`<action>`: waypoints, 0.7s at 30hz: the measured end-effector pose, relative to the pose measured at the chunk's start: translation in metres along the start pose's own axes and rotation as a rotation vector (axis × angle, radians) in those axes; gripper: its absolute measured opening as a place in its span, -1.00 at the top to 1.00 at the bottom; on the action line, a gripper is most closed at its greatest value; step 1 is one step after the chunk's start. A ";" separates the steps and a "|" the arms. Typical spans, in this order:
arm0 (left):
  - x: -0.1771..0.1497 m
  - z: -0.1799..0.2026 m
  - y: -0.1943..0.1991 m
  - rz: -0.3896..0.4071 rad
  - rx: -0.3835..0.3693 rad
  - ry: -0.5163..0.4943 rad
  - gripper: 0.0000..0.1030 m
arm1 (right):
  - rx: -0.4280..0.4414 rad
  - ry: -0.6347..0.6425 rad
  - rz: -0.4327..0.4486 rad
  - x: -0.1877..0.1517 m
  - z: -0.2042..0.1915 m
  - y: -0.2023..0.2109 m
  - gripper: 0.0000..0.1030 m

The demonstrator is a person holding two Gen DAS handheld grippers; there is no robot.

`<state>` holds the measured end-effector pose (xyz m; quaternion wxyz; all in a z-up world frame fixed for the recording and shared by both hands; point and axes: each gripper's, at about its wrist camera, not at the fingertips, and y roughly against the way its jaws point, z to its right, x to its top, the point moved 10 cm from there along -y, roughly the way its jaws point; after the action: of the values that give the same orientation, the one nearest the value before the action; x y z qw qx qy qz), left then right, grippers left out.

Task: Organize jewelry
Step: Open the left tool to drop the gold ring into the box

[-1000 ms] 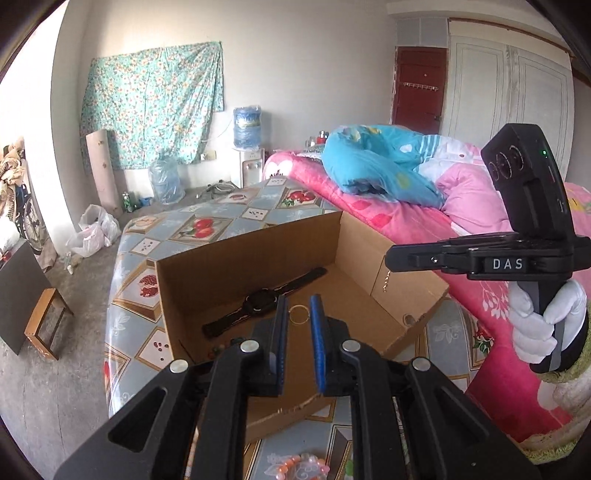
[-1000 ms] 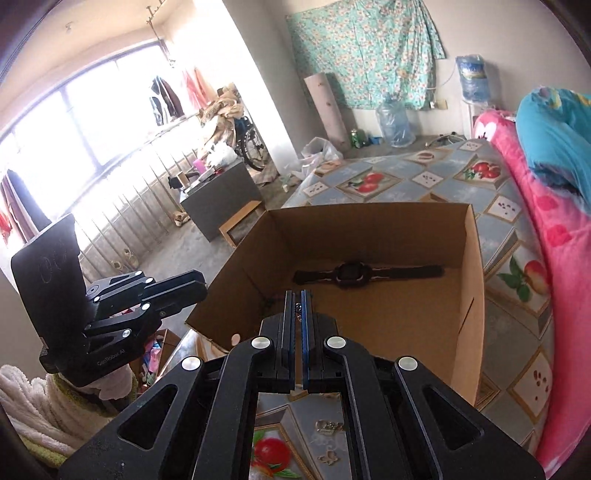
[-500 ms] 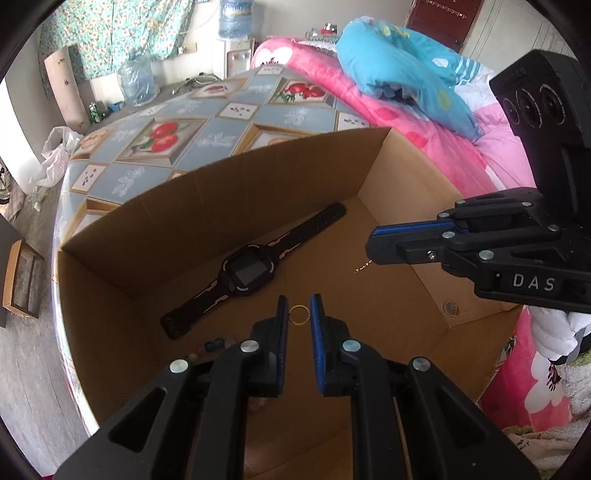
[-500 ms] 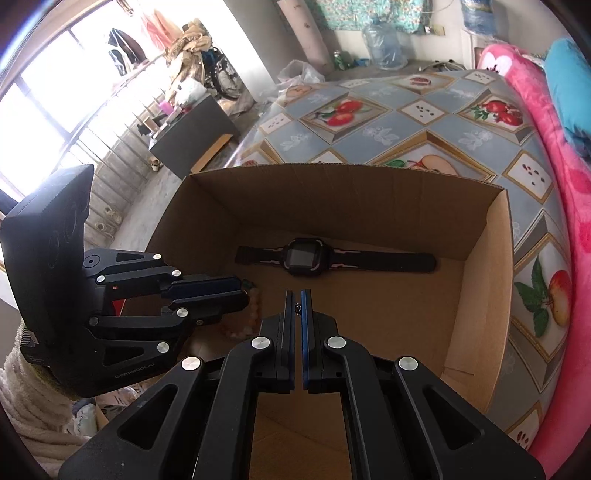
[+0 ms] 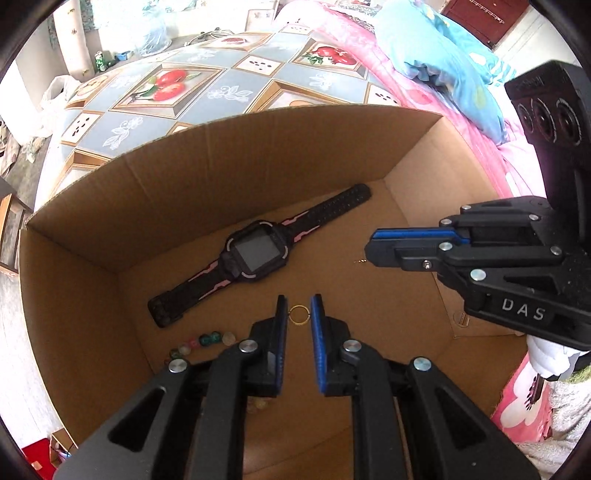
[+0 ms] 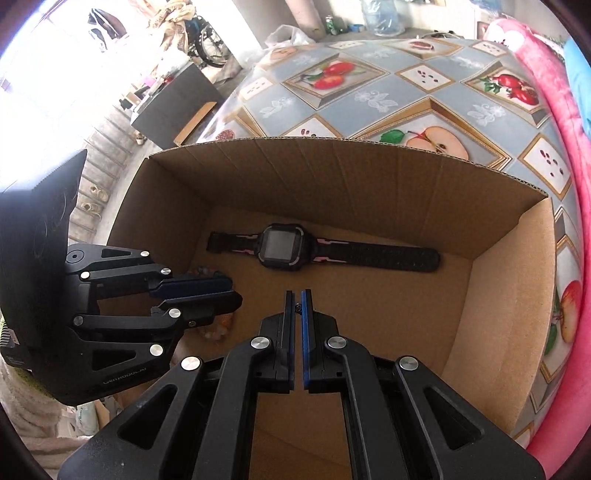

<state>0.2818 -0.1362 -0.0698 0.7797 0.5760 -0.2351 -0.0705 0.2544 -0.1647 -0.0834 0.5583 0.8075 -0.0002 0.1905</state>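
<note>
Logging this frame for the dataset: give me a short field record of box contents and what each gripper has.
box: open cardboard, on patterned tablecloth
watch: flat on box floor, strap laid out
beads: loose string near watch strap end, on box floor
left gripper: over box, shut on gold ring
right gripper: over box, shut on small metal piece, too small to identify

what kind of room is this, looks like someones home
Most likely a lived-in bedroom at home: a bed with a pink blanket and blue quilt beside a table with a fruit-print cover, plus water jugs on the floor.
</note>
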 end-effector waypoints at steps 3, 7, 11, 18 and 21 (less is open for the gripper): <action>0.000 -0.002 -0.003 -0.008 -0.017 0.023 0.67 | -0.007 0.000 -0.001 0.000 0.001 0.001 0.97; 0.003 -0.005 -0.004 -0.006 -0.015 0.034 0.64 | -0.016 -0.002 -0.008 0.000 0.003 0.001 0.97; 0.005 -0.006 0.003 0.032 -0.013 0.035 0.63 | -0.024 -0.007 -0.007 0.000 0.003 0.003 0.96; 0.006 -0.008 0.042 0.155 -0.028 0.044 0.60 | -0.022 -0.008 -0.008 0.000 0.001 0.001 0.94; 0.003 -0.010 0.060 0.213 -0.016 0.041 0.55 | -0.020 -0.015 -0.013 0.000 0.002 0.001 0.90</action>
<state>0.2791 -0.1093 -0.0148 0.7920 0.5429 -0.2785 0.0225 0.2551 -0.1663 -0.0832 0.5675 0.8033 -0.0011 0.1807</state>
